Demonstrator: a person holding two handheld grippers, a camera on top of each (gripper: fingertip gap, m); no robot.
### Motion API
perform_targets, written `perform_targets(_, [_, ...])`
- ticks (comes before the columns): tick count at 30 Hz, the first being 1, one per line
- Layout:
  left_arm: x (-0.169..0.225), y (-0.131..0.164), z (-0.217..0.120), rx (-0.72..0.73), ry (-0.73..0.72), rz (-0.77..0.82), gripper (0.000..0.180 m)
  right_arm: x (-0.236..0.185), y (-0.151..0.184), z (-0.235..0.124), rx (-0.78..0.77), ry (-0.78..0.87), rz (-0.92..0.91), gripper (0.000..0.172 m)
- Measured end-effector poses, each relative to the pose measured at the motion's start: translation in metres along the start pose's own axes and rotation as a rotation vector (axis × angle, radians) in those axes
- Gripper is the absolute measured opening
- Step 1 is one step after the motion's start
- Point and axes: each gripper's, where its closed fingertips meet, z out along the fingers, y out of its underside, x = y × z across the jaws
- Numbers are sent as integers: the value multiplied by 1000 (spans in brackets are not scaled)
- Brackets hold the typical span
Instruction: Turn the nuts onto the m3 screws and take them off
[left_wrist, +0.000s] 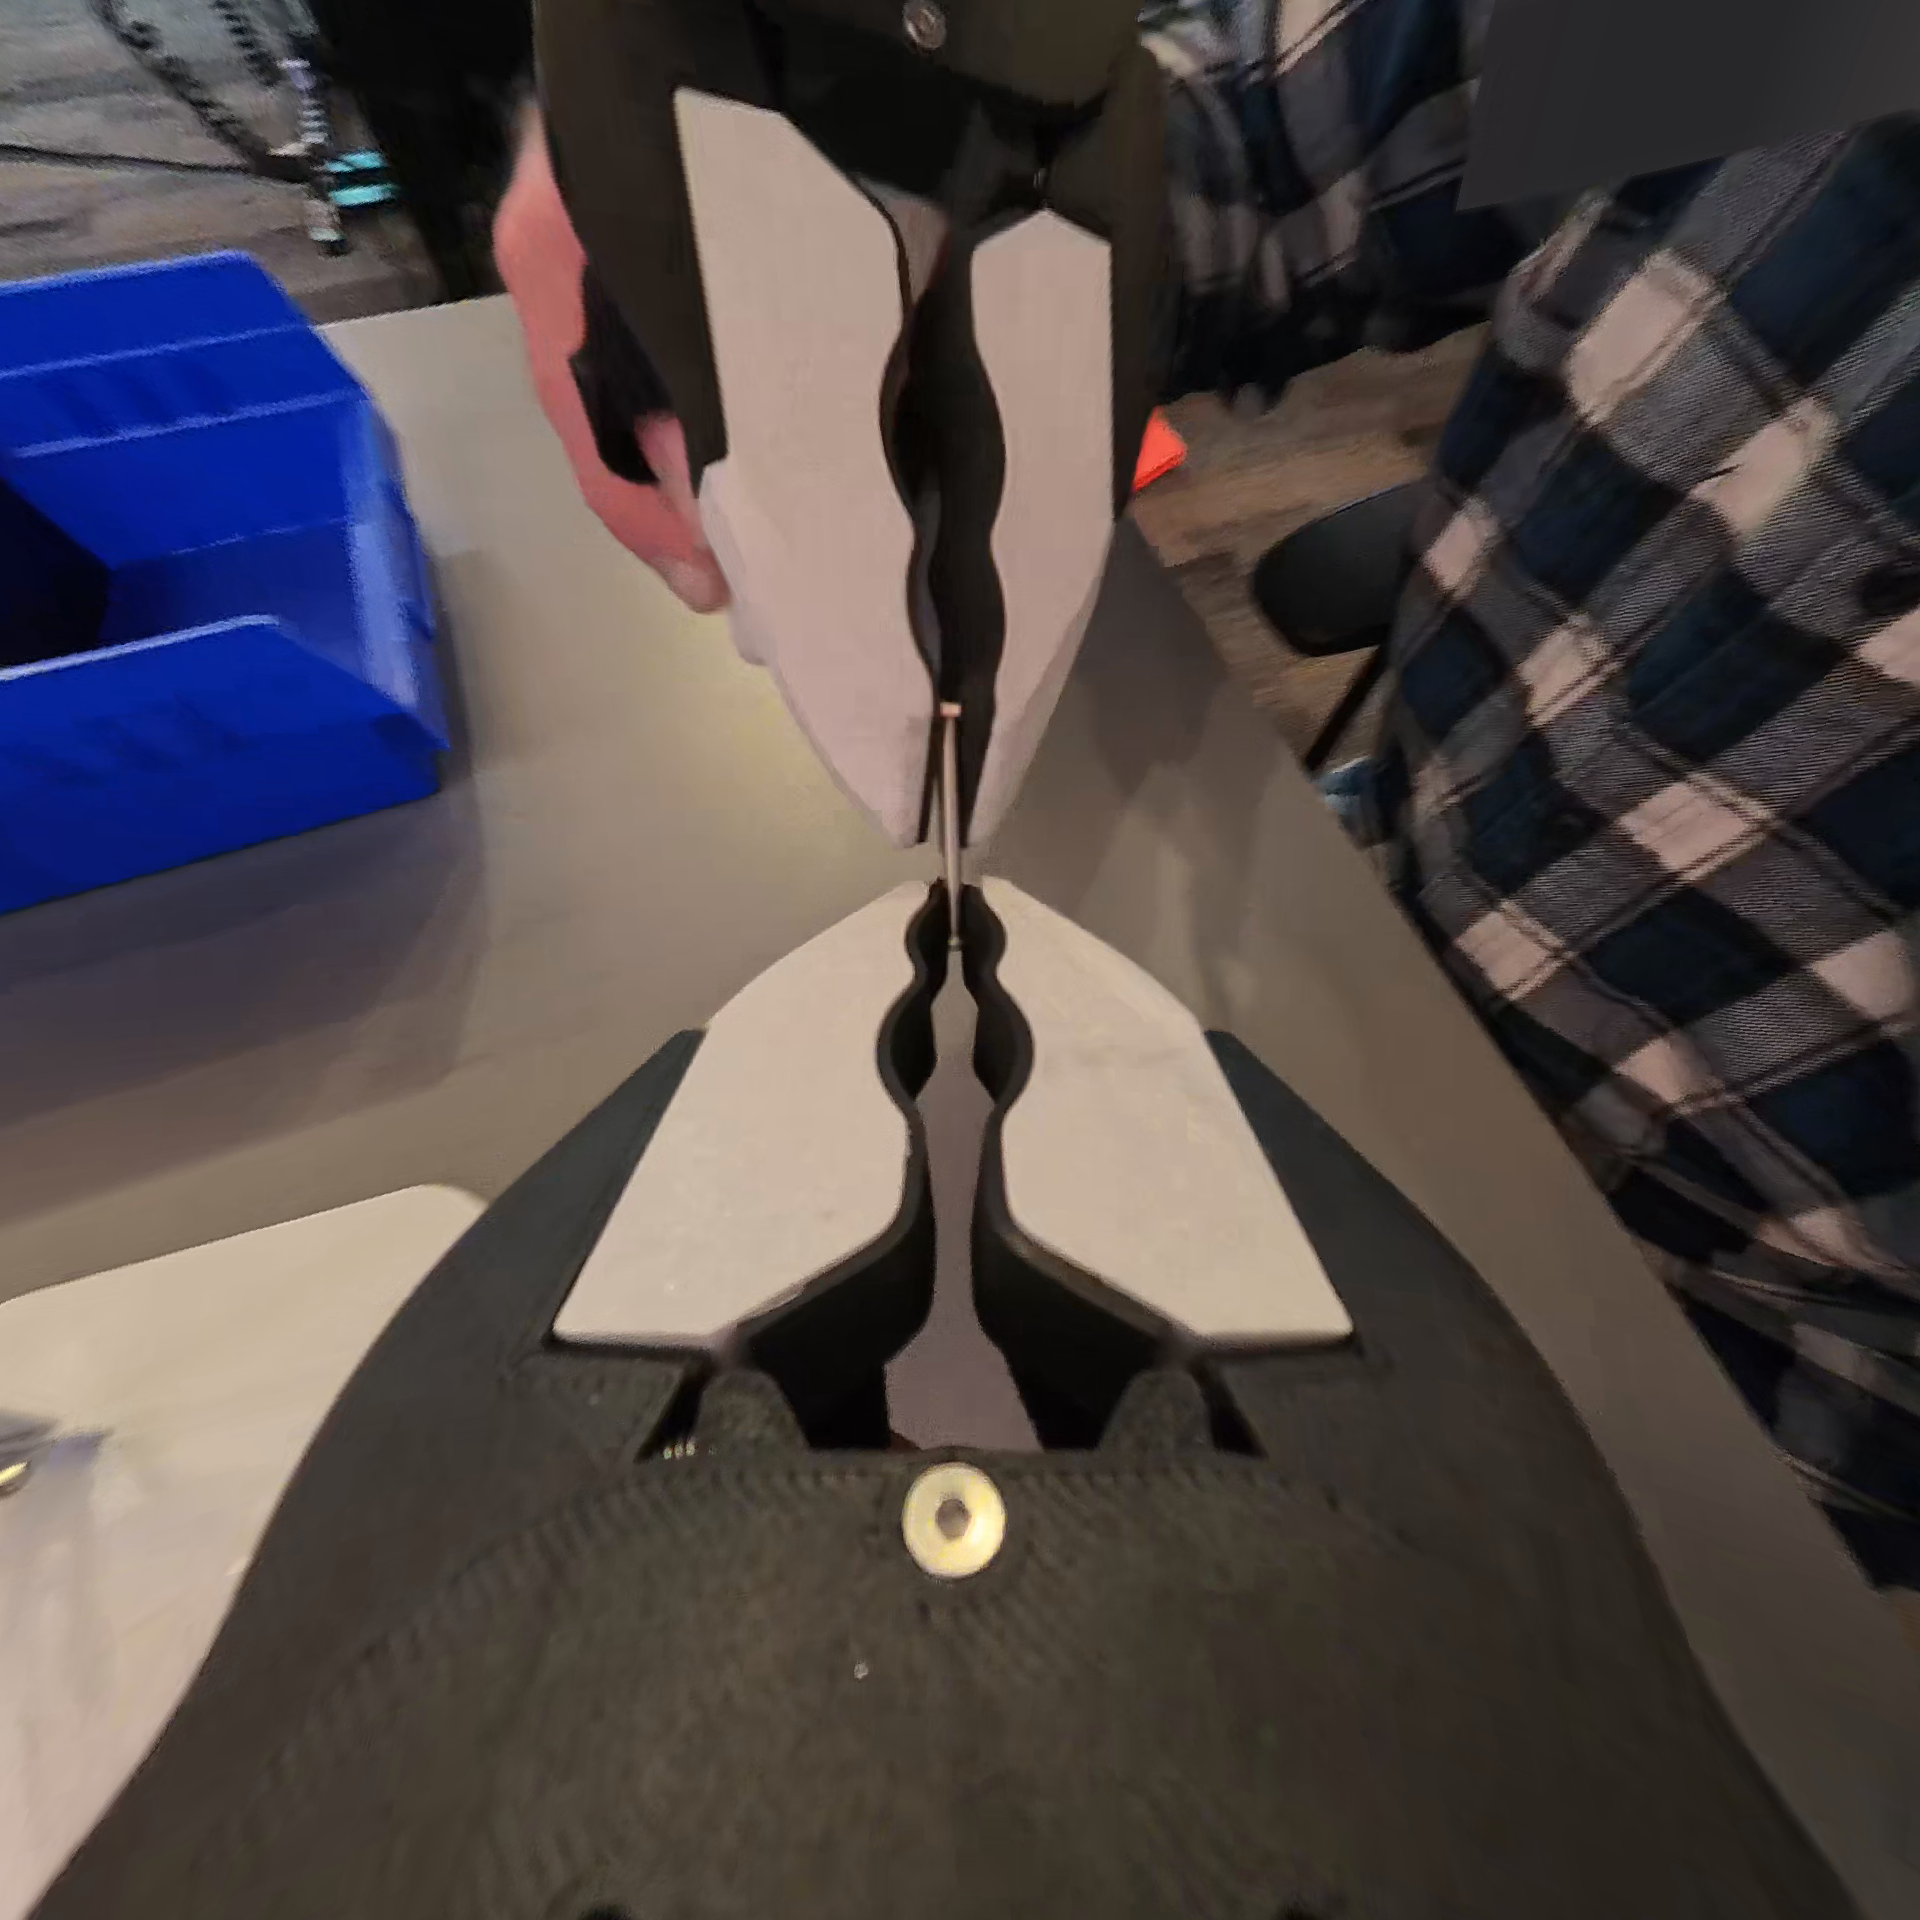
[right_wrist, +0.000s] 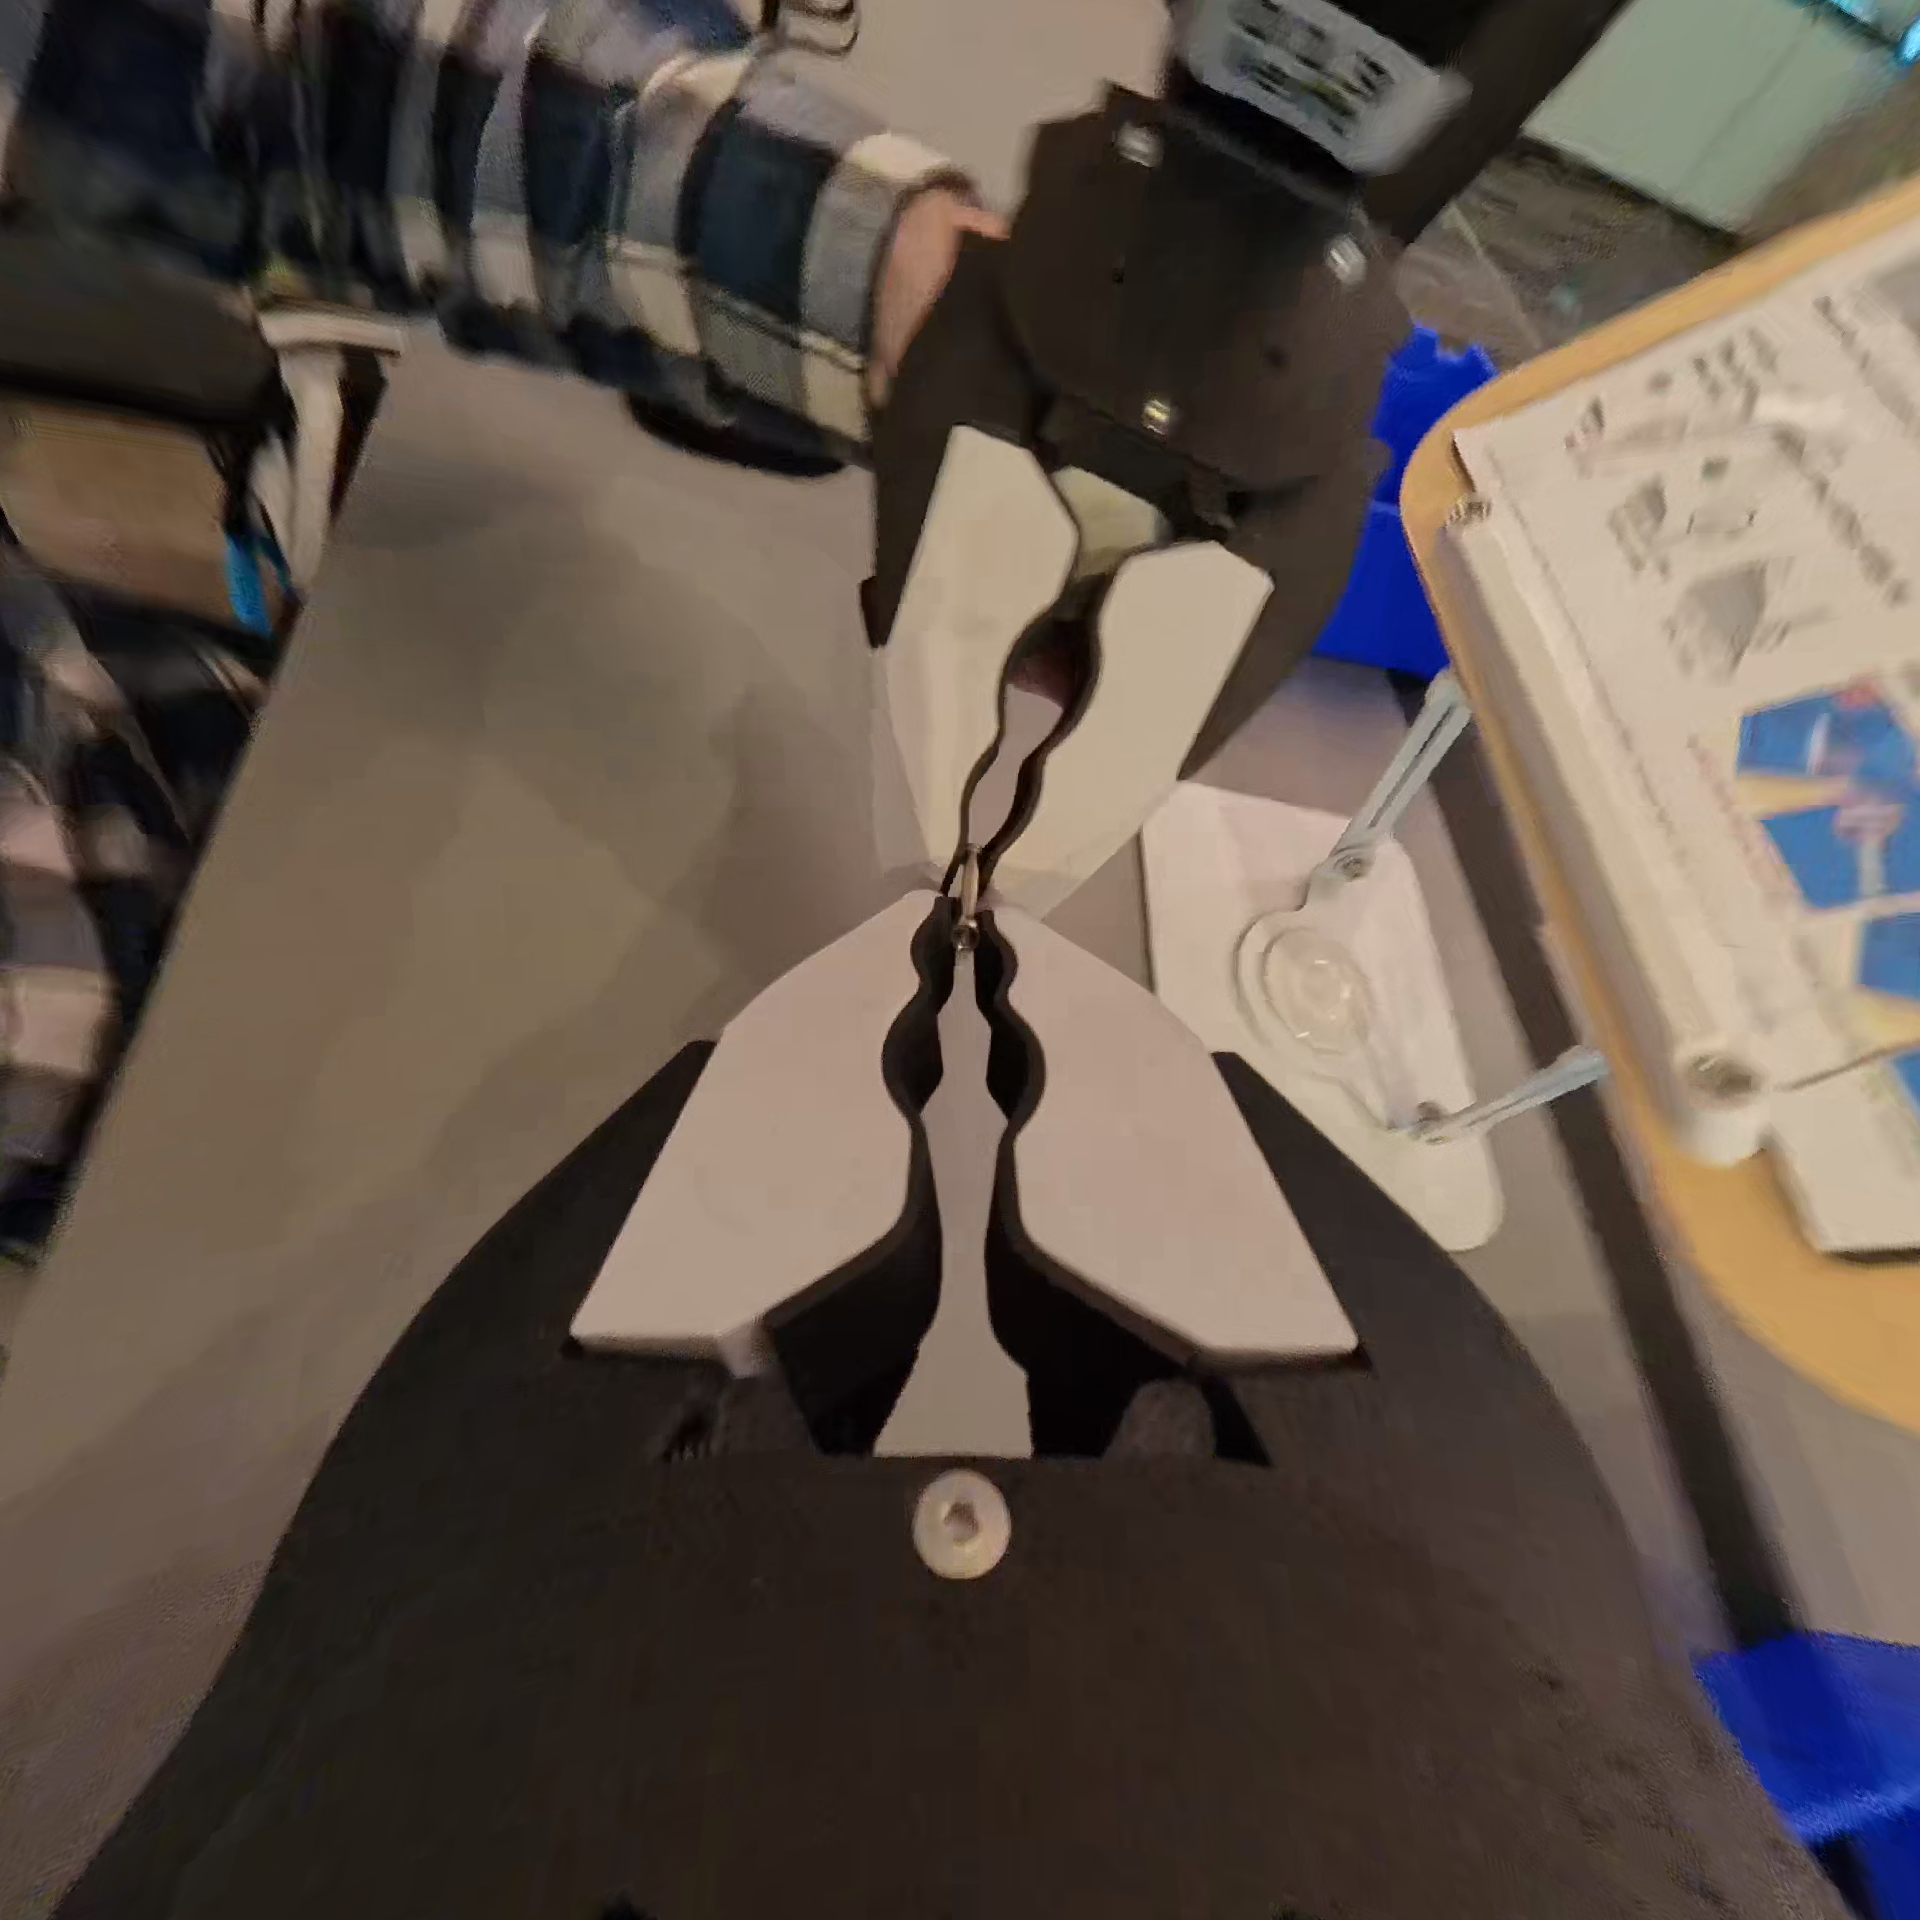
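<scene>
A thin metal pin (left_wrist: 950, 831) spans the two grippers, which meet tip to tip above the grey table (left_wrist: 582, 935). In the left wrist view my left gripper (left_wrist: 951, 906) is shut on the pin's near end. The right gripper (left_wrist: 943, 826) comes down from the top and is shut on the pin's far part. In the right wrist view my right gripper (right_wrist: 963, 920) pinches the pin (right_wrist: 968, 902) at its small head end. The left gripper (right_wrist: 975, 868) grips the other end from above. A hand (left_wrist: 613, 488) holds the right gripper.
A blue bin (left_wrist: 208, 582) stands at the left of the table. A white tray (right_wrist: 1247, 862) holds a clear lens piece with pale blue arms (right_wrist: 1309, 987). A wooden board with printed sheets (right_wrist: 1714, 623) is at the right. A person in a plaid shirt (left_wrist: 1662, 727) stands close. The tips of both grippers are at nearly the same place.
</scene>
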Motion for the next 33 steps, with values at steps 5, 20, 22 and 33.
perform_targets(5, [30, 6, 4, 46, 358, -142, 3, -17, 3, 3, -167, 9, -437, 4])
perform_targets(20, [40, 13, 15, 139, 562, -260, 3, -28, 11, 5, -301, 101, -855, 4])
perform_targets(22, [38, 13, 16, 136, 531, -239, 3, -26, 11, 5, -277, 93, -778, 4])
perform_targets(33, [4, 9, 18, 63, 104, -97, 32, -10, 18, 0, -196, 88, -424, 4])
